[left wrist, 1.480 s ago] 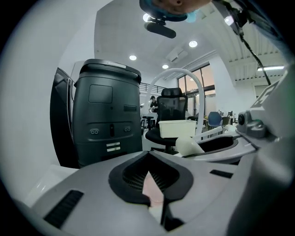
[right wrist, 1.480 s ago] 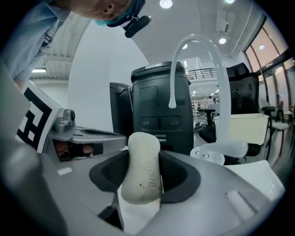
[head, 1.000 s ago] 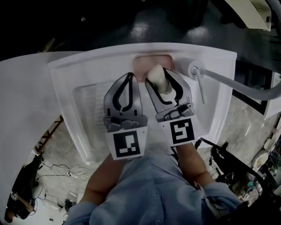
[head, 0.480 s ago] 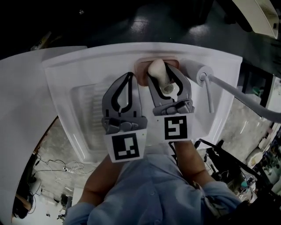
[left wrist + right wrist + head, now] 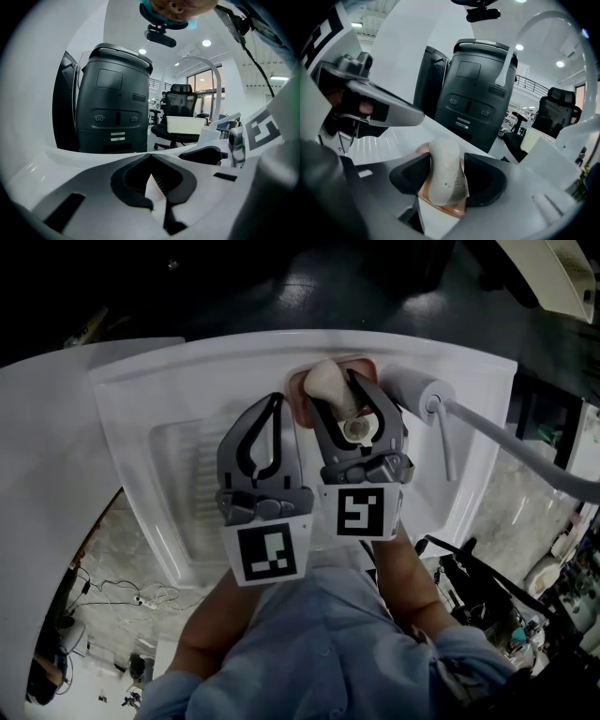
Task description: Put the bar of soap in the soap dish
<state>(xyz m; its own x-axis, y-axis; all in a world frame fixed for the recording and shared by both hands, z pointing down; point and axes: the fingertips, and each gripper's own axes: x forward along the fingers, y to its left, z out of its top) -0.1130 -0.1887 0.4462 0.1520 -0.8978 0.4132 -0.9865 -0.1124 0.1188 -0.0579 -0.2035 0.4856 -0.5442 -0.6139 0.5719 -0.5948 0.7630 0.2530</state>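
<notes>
Right gripper view: the bar of soap (image 5: 443,166) stands on end between the right tongs (image 5: 445,172), whose jaws have just been opening and now sit loose around it. Its long axis is upright, and its lower end seems to rest in the soap dish (image 5: 443,207) directly beneath. The left tongs (image 5: 277,404), closed and empty, hang just beside, over the sink (image 5: 169,371).

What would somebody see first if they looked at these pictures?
The pale bar of soap stands out. It sits between the jaws of the right gripper, which have just been opening, right over the pink soap dish at the back of the white sink. The left gripper is shut and empty beside it.
</notes>
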